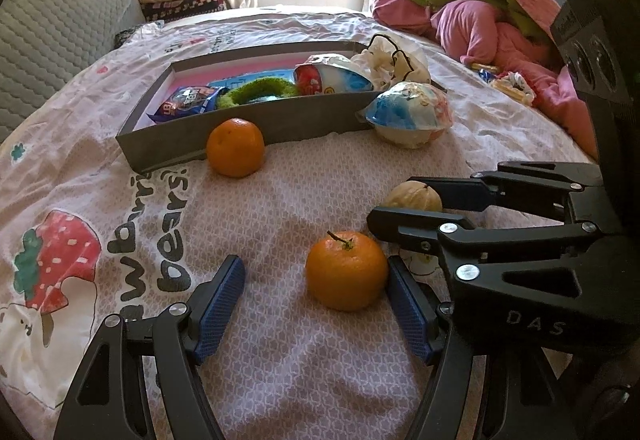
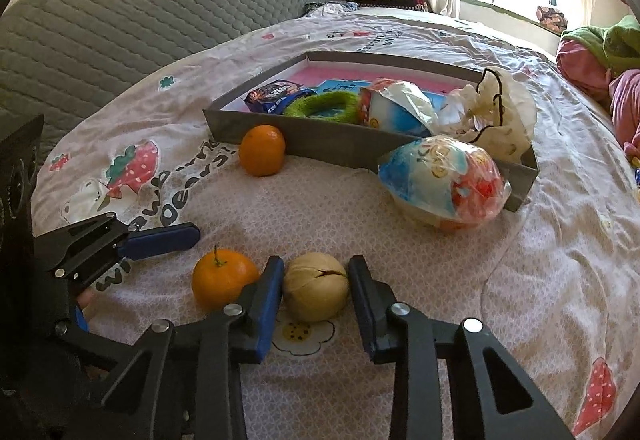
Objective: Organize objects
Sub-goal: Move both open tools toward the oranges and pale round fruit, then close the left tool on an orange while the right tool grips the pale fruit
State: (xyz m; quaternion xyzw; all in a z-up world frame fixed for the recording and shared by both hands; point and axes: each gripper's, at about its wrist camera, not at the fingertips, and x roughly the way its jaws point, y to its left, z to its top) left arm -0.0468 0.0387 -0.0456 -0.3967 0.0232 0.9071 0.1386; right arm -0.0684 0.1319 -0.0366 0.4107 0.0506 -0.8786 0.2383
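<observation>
Left gripper jaws released around a stemmed orange; right gripper jaws straddle a walnut, seemingly not clenched; bedsheet reads "bears!".

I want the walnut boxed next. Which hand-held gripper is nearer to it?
Right. The right hand-held gripper is open with the walnut between its fingers; the left hand-held gripper is open around the stemmed orange beside it.

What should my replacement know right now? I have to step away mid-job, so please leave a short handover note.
Left gripper: open, straddling the near orange on the bedspread.
Right gripper: open around the walnut, not clamped.
Grey tray already holds a snack packet, green ring and a wrapped egg.
Left outside: far orange against the tray's front wall, second wrapped egg, both near items.
</observation>
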